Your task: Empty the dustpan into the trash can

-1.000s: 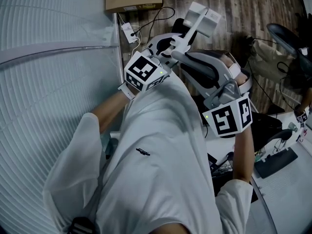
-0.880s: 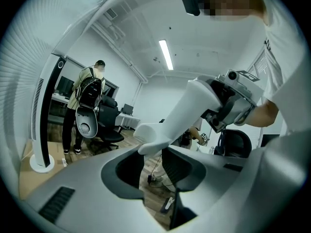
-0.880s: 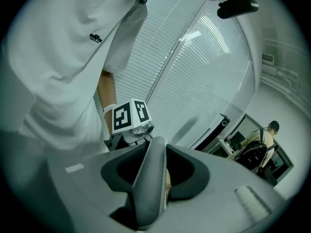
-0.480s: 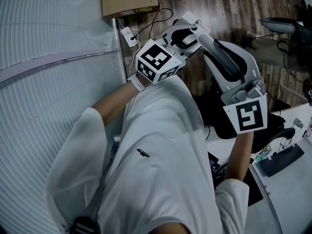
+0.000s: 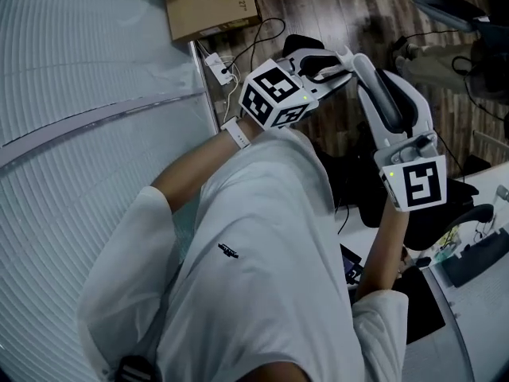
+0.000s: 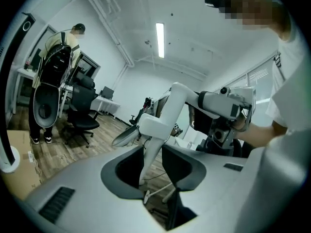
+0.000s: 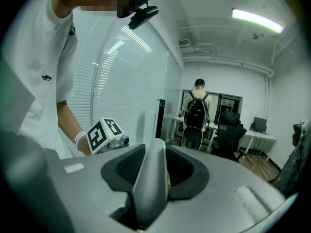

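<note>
The head view was dim and bluish. A ceiling strip light (image 6: 160,33) glared in the left gripper view, a second strip light (image 7: 257,21) in the right; both views bowed, dark-cornered.

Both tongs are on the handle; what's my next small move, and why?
Probably turn slowly to find the trash can before tipping anything: the left tongs and right tongs both clamp the white-and-grey curved plastic handle, yet no trash can shows in any view.
</note>
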The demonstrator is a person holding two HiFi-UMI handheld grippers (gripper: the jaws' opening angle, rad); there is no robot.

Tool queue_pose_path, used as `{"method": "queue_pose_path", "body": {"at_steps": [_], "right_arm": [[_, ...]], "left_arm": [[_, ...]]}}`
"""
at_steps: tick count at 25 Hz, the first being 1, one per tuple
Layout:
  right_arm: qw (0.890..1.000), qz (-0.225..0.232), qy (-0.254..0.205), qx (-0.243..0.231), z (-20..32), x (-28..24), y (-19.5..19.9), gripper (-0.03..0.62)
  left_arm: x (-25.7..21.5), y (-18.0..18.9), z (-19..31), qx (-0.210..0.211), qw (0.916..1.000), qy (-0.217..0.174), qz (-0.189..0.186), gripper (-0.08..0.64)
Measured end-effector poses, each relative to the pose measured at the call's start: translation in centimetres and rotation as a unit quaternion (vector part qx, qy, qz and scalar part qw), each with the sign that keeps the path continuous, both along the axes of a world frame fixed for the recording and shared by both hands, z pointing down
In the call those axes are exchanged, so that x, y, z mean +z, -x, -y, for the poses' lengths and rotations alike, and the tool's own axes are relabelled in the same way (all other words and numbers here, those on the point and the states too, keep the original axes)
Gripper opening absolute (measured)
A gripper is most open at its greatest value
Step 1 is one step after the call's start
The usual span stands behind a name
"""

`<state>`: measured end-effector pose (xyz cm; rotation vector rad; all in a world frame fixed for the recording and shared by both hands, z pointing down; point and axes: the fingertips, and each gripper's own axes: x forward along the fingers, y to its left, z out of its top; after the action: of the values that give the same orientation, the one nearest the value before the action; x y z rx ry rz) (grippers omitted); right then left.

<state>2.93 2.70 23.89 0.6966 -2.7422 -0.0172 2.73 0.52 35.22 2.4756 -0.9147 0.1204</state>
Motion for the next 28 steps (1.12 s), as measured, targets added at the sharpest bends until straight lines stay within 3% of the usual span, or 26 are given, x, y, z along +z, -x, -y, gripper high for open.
{"method": "queue_pose_path", "body": {"at_steps": [4,15,22,28], "right_arm": [[0.998,0.004,0.021,0.053,0.0,0.3,-2.8,0.141],[0.983,0.000,0.015,0.181,2.1,1.0,-11.5,0.141],[0.963,-0.008,-0.009,0.269,4.2,1.2,-15.3,0.141],[0.943,-0.019,-0.012,0.332,8.1,2.7,-19.1,0.143]], "left_arm": [[0.5,-1.3,-1.0,0.031,0.9994,0.016,-0.001,0.124],[-0.4,-0.4,0.1,0.039,0.9989,0.001,0.027,0.123],[-0.8,1.1,-0.3,0.015,0.9997,-0.008,0.018,0.054],[-1.5,1.8,2.2,0.007,0.9991,-0.019,0.037,0.008]]}}
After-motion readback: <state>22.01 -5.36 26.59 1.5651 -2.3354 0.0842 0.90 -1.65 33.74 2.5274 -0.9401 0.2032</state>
